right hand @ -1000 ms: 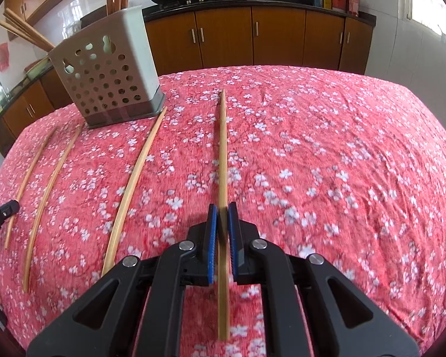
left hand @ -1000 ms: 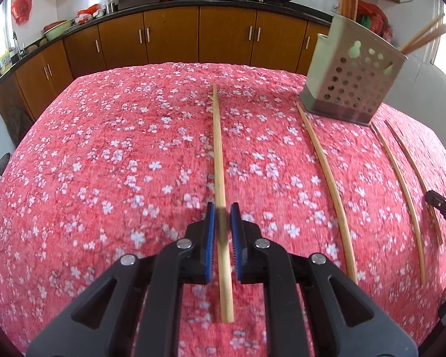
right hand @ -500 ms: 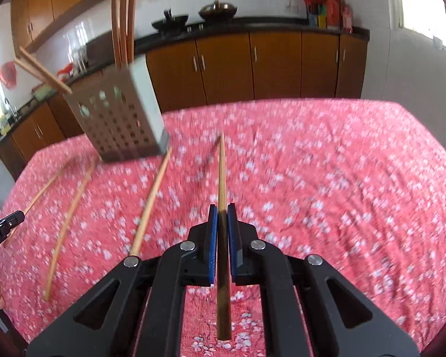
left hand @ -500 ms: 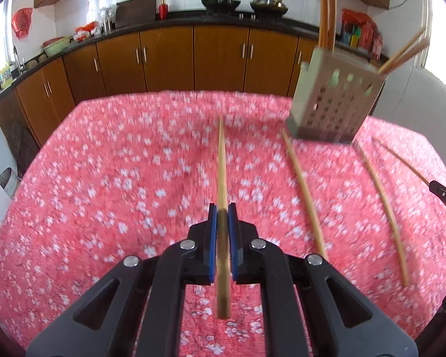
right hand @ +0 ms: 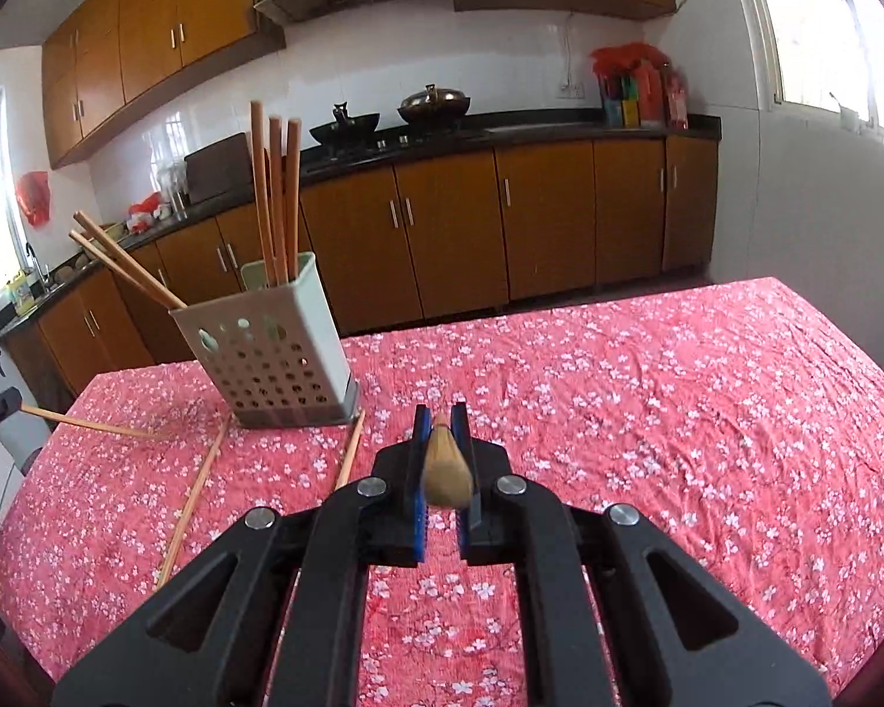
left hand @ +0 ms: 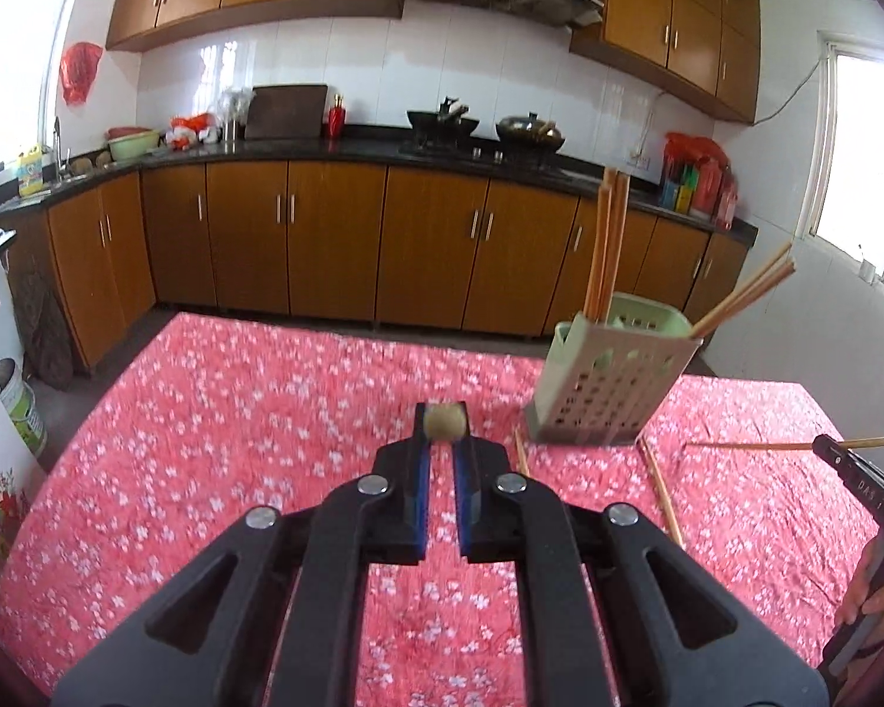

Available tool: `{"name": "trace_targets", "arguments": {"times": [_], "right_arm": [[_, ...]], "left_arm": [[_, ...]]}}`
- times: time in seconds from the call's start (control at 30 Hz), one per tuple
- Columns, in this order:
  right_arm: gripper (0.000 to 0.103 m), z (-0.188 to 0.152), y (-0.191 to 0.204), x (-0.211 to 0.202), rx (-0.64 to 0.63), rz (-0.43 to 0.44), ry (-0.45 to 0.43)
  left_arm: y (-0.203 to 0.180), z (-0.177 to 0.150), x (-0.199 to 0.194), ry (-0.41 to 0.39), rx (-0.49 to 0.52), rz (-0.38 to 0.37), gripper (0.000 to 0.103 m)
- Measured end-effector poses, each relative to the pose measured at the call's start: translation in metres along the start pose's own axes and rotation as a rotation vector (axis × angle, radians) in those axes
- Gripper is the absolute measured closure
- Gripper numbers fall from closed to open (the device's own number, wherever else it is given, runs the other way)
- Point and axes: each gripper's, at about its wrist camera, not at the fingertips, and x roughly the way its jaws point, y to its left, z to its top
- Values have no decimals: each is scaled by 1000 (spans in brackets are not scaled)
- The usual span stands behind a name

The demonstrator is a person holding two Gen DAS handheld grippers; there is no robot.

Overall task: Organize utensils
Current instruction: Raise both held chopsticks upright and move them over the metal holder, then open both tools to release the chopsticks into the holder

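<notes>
My left gripper [left hand: 440, 442] is shut on a wooden chopstick [left hand: 444, 420], seen end-on and raised above the table. My right gripper [right hand: 440, 436] is shut on another chopstick [right hand: 445, 465], also end-on and lifted. The pale perforated utensil holder [left hand: 610, 383] stands at the table's far right in the left wrist view and far left in the right wrist view [right hand: 274, 362], with several chopsticks standing in it. Loose chopsticks [right hand: 191, 501] lie on the cloth in front of it. Each gripper shows in the other's view, holding its chopstick [left hand: 754, 445].
The table carries a red floral cloth [left hand: 206, 442]. Brown kitchen cabinets [left hand: 336, 247] and a black counter with woks run behind the table. A bucket [left hand: 23, 412] stands on the floor at the left.
Both grippers have lifted their chopsticks off the cloth and tilted up, so each chopstick now points along the camera axis. The view has risen from the table to the kitchen wall.
</notes>
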Motion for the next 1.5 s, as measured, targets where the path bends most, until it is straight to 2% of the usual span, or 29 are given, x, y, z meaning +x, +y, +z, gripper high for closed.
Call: {"name": "trace_targets", "arguments": {"times": [0.23,0.43,0.67,0.83,1.0,1.13,1.3,1.5], "right_arm": [[95,17,9,-7,-5,26,-48],[95,55,27,-28,-1,138,-123],[95,99,53,-57,-1,262,-264],[95,121,68,-54,-5,262,-352],[95,128,71,-35,2,244,-400],[95,127,74,-7,-2,213,-388],[95,125,81,20,1,201,-334],[94,117,87,34,-20,182,-274]], "left_arm": [[-9,21,-9,-47,15,-23,95],[-27,53,-22,-103,13,-93,95],[-59,87,-39,-164,35,-211,95],[-84,111,-40,-236,44,-225,95],[-100,134,-25,-296,41,-201,95],[-105,137,4,-266,43,-184,95],[-102,128,46,-185,23,-173,95],[-94,123,65,-128,2,-160,95]]}}
